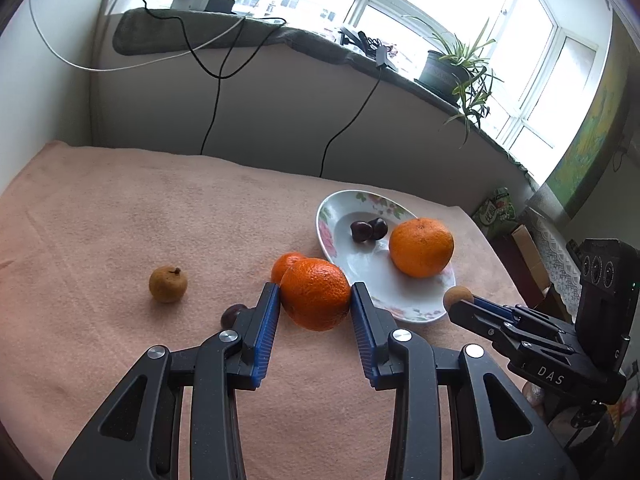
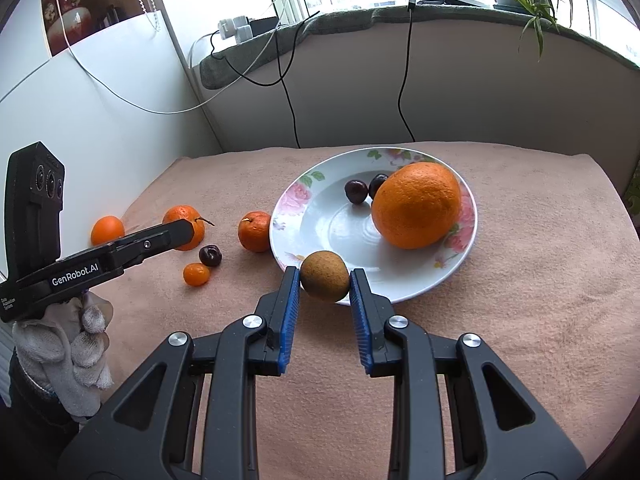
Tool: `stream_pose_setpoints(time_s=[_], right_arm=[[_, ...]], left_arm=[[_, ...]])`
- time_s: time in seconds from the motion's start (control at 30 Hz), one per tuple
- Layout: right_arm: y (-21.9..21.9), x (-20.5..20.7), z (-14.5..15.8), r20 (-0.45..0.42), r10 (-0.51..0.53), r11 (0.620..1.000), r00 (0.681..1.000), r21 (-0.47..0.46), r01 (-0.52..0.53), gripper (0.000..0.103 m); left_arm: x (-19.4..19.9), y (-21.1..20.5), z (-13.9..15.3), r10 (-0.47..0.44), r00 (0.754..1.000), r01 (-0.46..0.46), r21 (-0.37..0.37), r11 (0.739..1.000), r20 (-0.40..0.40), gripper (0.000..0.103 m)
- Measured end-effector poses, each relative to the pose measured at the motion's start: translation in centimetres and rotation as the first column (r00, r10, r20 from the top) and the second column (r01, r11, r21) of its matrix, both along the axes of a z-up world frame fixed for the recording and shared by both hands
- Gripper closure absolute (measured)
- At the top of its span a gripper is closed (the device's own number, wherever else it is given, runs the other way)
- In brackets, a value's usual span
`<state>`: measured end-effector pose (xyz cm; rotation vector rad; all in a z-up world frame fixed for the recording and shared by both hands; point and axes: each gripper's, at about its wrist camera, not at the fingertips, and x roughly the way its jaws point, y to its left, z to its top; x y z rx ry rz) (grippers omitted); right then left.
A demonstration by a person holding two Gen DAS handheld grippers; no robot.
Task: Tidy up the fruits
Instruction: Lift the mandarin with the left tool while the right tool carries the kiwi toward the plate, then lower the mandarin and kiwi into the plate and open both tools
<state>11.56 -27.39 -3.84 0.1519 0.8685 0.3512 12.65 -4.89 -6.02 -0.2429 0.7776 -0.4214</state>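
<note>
My left gripper (image 1: 315,292) is shut on a mandarin (image 1: 316,300) held just above the pink cloth, left of the flowered plate (image 1: 362,266). My right gripper (image 2: 325,274) is shut on a small brown round fruit (image 2: 324,278) over the plate's (image 2: 332,232) near rim. In the plate lie a big orange (image 2: 418,205) and two dark cherries (image 2: 356,191). The right wrist view shows the left gripper (image 2: 186,230) from the side with its mandarin (image 2: 182,214). The right gripper (image 1: 466,303) shows at the plate's right edge in the left wrist view.
Loose on the cloth are a brown fruit (image 1: 168,284), a cherry (image 2: 210,255), a tiny mandarin (image 2: 196,274), a mandarin (image 2: 255,231) beside the plate and an orange (image 2: 107,230) at the left. A gloved hand (image 2: 80,340) holds the left gripper. Cables hang from the windowsill behind.
</note>
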Motion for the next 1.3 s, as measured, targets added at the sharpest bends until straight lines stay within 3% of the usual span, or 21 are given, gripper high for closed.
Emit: stream_pose_setpoints(time_s=[0.63,0.93,1.3], right_arm=[[-1.7,0.9,-0.9,-0.008,-0.025,1.0,1.0,-0.009,0.025,0.076],[-2.0,1.3,-1.4,-0.016,-0.024,1.0,1.0,-0.014,0.024,0.076],[-1.7,1.6,-1.7,-0.022,-0.017,0.999,1.0,-0.033,0.017,0.076]], left_arm=[[1.3,-5.0,-0.1,-0.081,0.997,0.081,0.051,0.995,0.0,0.068],[1.7,-7.2,-0.3,-0.101,0.995,0.099,0.129,0.987,0.011,0.068],[2.1,-7.6,-0.6,-0.112,0.994,0.111,0.136,0.984,-0.002,0.068]])
